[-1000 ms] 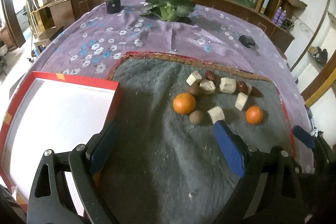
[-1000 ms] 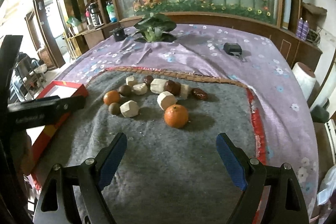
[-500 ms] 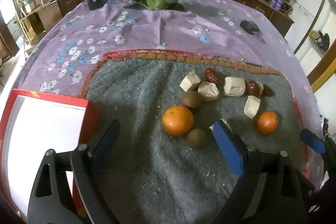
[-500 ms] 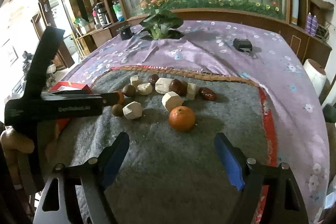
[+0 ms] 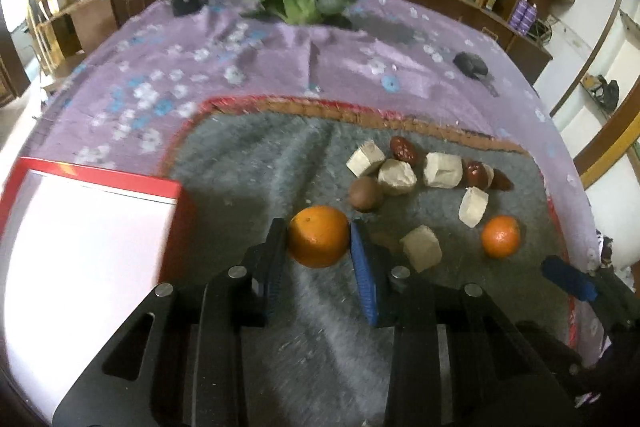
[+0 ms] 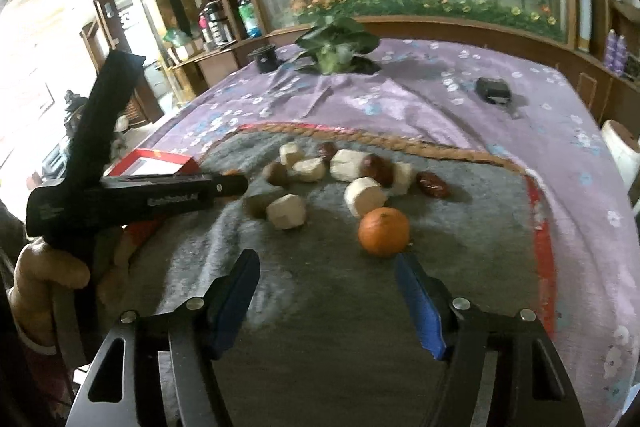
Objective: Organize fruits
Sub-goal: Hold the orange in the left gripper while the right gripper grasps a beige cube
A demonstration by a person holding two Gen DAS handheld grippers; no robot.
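L gripper (image 5: pixel 319 241): jaws just closed in from wide, now clamped on large orange (image 5: pixel 319 236), pads touching both sides; earlier stood wide apart short of fruit. Orange on grey mat (image 5: pixel 248 171), w/ red tray (image 5: pixel 100 179) at its 9 o'clock. Kiwi (image 5: pixel 365 192) at orange's 1 o'clock, pale chunk (image 5: pixel 421 248) at 3. R gripper (image 6: pixel 326 277): fingers apart, just narrowed from wider, nothing between; small orange (image 6: pixel 384 231) just beyond R finger tip at 12 o'clock, not gripped. Remaining chunks and dates (image 5: pixel 404 149) unmoved vs earlier. Small orange also seen in L view (image 5: pixel 501 236) at 3 o'clock.
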